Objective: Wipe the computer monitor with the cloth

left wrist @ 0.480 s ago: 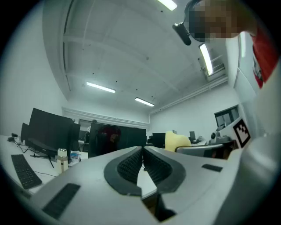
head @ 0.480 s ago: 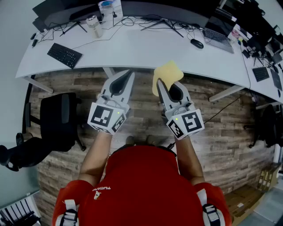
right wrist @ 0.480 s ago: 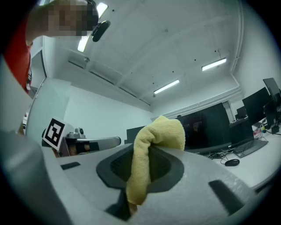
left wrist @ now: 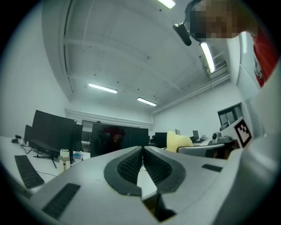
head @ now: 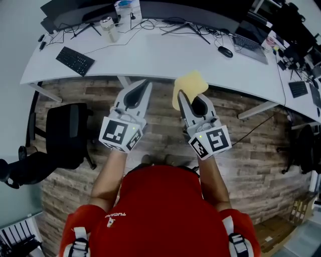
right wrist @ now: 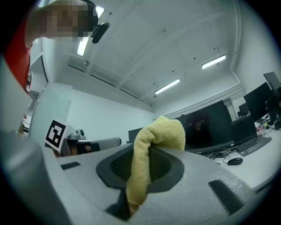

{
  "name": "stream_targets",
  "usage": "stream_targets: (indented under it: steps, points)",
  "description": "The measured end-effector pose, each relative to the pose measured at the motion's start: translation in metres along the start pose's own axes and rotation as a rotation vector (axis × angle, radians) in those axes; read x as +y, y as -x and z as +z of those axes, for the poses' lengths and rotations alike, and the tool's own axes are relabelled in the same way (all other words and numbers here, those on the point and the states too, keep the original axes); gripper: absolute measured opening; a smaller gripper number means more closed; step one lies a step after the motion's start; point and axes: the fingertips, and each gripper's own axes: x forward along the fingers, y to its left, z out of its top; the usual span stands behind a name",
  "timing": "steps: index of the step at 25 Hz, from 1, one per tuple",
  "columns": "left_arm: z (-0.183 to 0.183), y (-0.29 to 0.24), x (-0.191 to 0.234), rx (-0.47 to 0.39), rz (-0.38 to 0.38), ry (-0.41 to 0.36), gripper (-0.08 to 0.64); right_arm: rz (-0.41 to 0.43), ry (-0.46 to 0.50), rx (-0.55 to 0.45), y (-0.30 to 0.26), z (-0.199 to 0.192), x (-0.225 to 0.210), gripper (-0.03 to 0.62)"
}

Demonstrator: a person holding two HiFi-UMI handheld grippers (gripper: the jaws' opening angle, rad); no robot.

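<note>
A yellow cloth is pinched in my right gripper, which is shut on it; in the right gripper view the cloth folds over the jaw tips. My left gripper is shut with nothing between its jaws, held beside the right one above the wooden floor, short of the white desk. A wide dark monitor stands along the desk's far edge; it shows as a black screen in the left gripper view and a black screen in the right gripper view.
On the desk lie a black keyboard, a mouse, a second keyboard, a bottle and cables. A black office chair stands on the floor at the left. More desks with gear fill the right.
The view has shifted slightly; both grippers keep their places and the cloth stays in the right one.
</note>
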Motion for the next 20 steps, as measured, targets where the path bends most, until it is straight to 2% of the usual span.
stream_targets:
  steps: [13, 20]
  points:
    - [-0.006, -0.044, -0.023, 0.013, 0.077, -0.022, 0.012, 0.057, -0.032, -0.012, 0.012, -0.002, -0.054, 0.061]
    - [-0.012, -0.071, -0.006, 0.011, 0.087, -0.032, 0.012, 0.082, -0.020, -0.025, -0.015, -0.002, -0.073, 0.061]
